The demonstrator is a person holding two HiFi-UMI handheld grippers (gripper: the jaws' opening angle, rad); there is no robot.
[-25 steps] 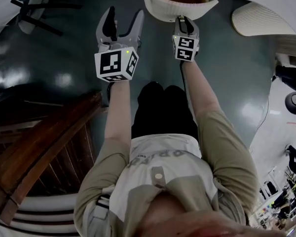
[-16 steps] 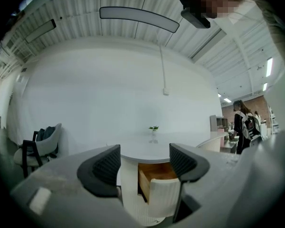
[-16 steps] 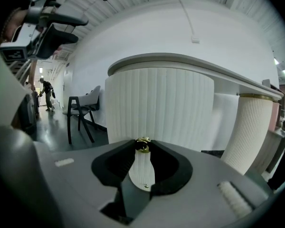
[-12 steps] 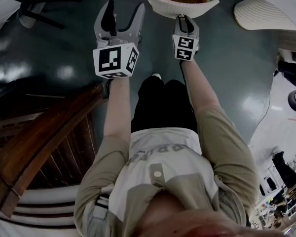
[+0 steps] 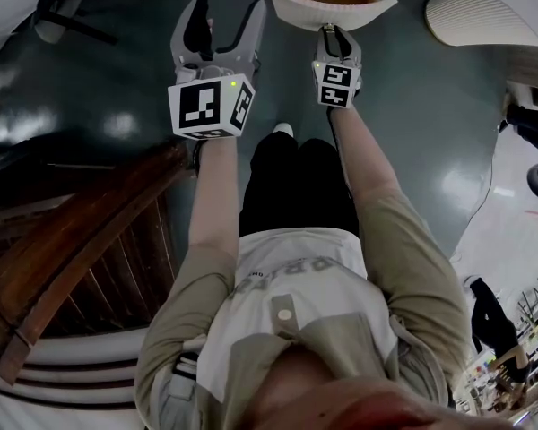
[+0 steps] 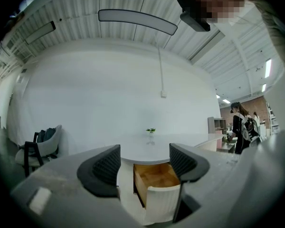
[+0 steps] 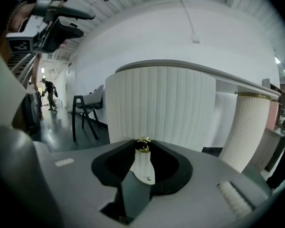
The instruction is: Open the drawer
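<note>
Gleaming with ceiling-light reflections, a dark glossy floor [image 5: 117,79] spreads through a large white-walled room. At the top of the head view, a wood-lined drawer with a white ribbed front [image 5: 327,9] stands pulled out from under a round white tabletop [image 6: 152,146].

The right hand-held gripper [image 5: 334,34] has its jaws closed on the small gold knob [image 7: 142,145] on that ribbed front. The left hand-held gripper [image 5: 225,9] hangs level just beside it. Its jaws are wide apart with nothing between them, and it is clear of the drawer. Floor lies open between the drawer front and the person's legs.

A white ribbed column [image 7: 249,127] stands to the right of the drawer. A dark wooden stair rail [image 5: 81,258] runs along the person's left. A dark chair [image 7: 85,113] sits farther off near the wall. A small green plant [image 6: 151,130] stands on the tabletop.
</note>
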